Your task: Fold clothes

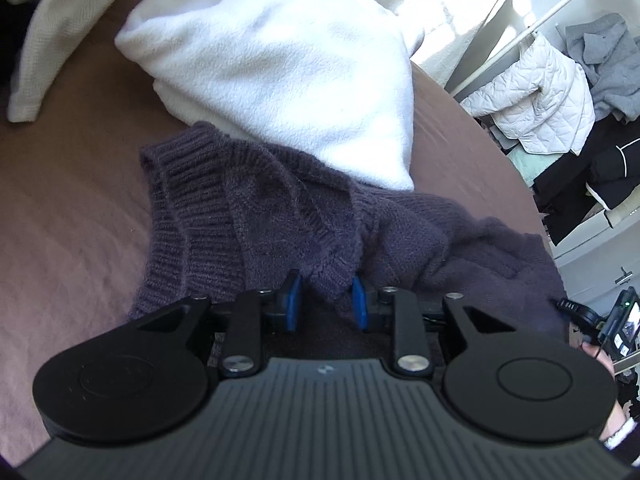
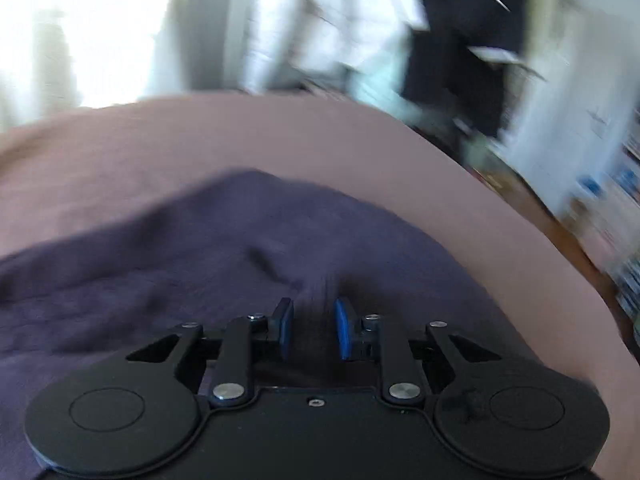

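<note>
On the mauve bed [image 1: 80,208], the left tool [image 1: 326,296] pinches a fold of the dark knit sweater [image 1: 248,216], seemingly to lift it, while the right tool [image 2: 312,328] grips its bunched cloth, probably to spread it.

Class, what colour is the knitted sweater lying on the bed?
Dark purple-grey sweater; it shows best in the left wrist view.
</note>
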`<state>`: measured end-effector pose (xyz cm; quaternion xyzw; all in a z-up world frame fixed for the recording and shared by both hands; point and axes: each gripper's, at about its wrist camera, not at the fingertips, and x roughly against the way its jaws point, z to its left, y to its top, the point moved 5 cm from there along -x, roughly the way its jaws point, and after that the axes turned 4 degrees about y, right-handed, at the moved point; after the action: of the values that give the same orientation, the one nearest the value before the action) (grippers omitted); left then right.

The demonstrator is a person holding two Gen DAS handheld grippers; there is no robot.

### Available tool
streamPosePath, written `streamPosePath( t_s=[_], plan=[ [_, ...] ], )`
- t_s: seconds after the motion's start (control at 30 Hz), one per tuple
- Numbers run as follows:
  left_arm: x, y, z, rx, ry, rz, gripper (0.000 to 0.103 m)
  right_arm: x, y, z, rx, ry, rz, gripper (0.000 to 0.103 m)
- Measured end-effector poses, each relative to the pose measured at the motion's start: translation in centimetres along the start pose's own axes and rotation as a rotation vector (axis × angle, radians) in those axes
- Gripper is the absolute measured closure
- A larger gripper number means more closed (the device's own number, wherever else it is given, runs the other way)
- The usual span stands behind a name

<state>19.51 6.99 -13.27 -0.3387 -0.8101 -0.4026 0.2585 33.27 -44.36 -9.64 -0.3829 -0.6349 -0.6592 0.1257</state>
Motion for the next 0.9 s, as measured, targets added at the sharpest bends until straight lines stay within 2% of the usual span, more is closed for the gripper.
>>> streamPosePath(
  t_s=[0.07,0.17,0.2,0.3,0.33,0.43,0.5,0.53,0.6,0.63,0.67,0.73,0.77,0.83,0.9],
  plan=[
    [0.6,-0.1,0.1,-0.003,0.006,-0.005,0.071,2.0,-0.5,-0.5,-0.048,0.030,-0.027,0.060],
    [2.2,-0.5,0.1,-0.015,0.007,-0.010,0.062,6.4,-2.0,-0.2,-0.043,0.145,-0.070,0.055],
    [3.0,-0.8,0.1,-0.020,0.004,-0.011,0.061,7.9,-2.8,0.4,-0.016,0.205,-0.066,0.055],
    [4.7,-2.2,-0.1,-0.029,-0.019,0.007,0.061,13.1,-6.1,2.7,0.090,0.484,-0.016,0.055],
    [4.8,-2.8,-0.2,-0.026,-0.035,0.023,0.061,14.8,-7.3,3.5,0.128,0.584,0.009,0.054],
    [4.2,-5.2,0.1,0.017,-0.091,0.085,0.050,17.7,-12.2,6.4,0.258,0.884,0.165,0.053],
    [2.8,-6.3,0.9,0.059,-0.112,0.114,0.043,19.0,-15.0,8.5,0.313,0.997,0.253,0.053],
    [1.6,-6.6,1.5,0.089,-0.109,0.133,0.041,19.1,-15.7,9.5,0.298,1.049,0.280,0.053],
    [0.8,-6.9,2.3,0.146,-0.111,0.142,0.044,19.4,-17.1,11.5,0.270,1.150,0.333,0.053],
    [1.0,-6.7,2.0,0.134,-0.132,0.133,0.045,19.3,-17.6,12.6,0.268,1.185,0.351,0.053],
    [1.3,-6.6,1.4,0.076,-0.121,0.126,0.059,19.0,-17.8,13.6,0.290,1.189,0.343,0.053],
    [1.7,-6.7,0.2,-0.071,-0.062,0.106,0.077,19.4,-18.5,15.4,0.372,1.167,0.265,0.052],
    [1.8,-6.9,-0.3,-0.128,-0.027,0.098,0.077,19.3,-18.6,15.9,0.405,1.171,0.225,0.052],
    [1.7,-7.4,-0.5,-0.164,0.031,0.082,0.077,20.4,-19.5,17.3,0.487,1.216,0.146,0.050],
    [2.2,-7.7,-0.5,-0.152,0.052,0.069,0.077,21.7,-20.4,18.6,0.609,1.176,0.015,0.051]
  ],
)
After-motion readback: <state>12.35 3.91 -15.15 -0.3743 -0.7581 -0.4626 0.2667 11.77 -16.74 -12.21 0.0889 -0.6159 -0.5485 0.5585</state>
